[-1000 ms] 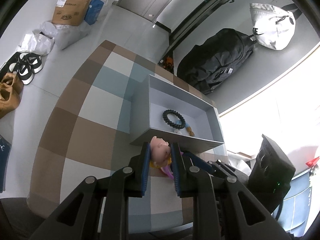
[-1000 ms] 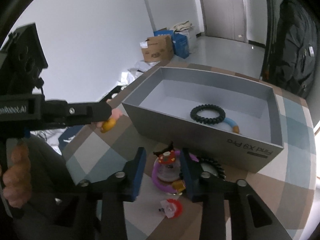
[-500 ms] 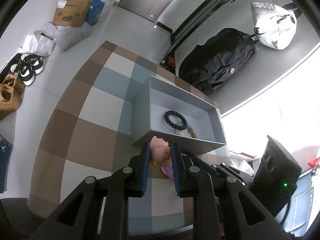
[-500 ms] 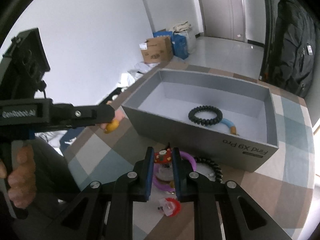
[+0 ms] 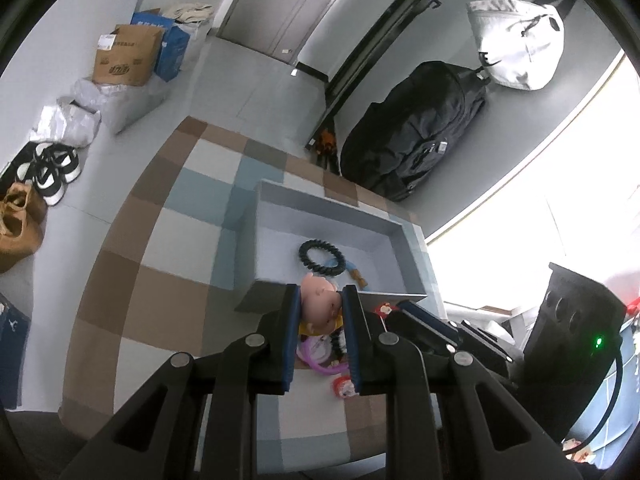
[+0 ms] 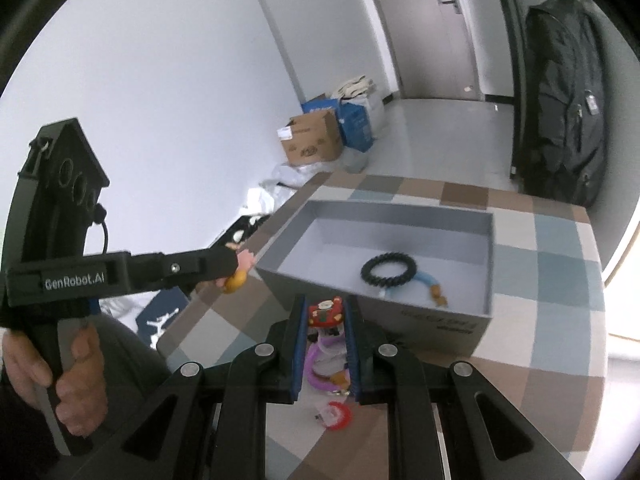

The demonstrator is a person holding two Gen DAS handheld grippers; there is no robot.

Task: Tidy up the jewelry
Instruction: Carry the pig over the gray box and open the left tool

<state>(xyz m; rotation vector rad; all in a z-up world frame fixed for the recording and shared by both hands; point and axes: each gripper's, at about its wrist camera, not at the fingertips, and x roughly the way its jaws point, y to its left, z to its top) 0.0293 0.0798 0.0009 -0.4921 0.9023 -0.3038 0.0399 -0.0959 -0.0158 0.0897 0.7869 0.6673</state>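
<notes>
My left gripper (image 5: 319, 300) is shut on a pink pig-head charm (image 5: 320, 306) with a yellow part, held just before the near wall of the grey box (image 5: 332, 294). It shows from the side in the right wrist view (image 6: 236, 270). My right gripper (image 6: 325, 312) is shut on a red charm (image 6: 325, 312), lifted above the table near the box (image 6: 424, 322). A black bead bracelet (image 6: 388, 270) and a blue cord with a brown end (image 6: 430, 286) lie in the box. A purple ring piece (image 6: 324, 374) and a red-and-white piece (image 6: 334, 414) lie on the table below.
The checked table (image 5: 180, 248) drops off at its left and near edges. On the floor are cardboard boxes (image 5: 128, 56), shoes (image 5: 48, 168) and plastic bags. A black bag (image 5: 416, 140) and a white bag (image 5: 516, 48) stand against the wall behind the box.
My right gripper closed on the red charm and lifted it off the table. My left gripper moved up and toward the box with the pig charm.
</notes>
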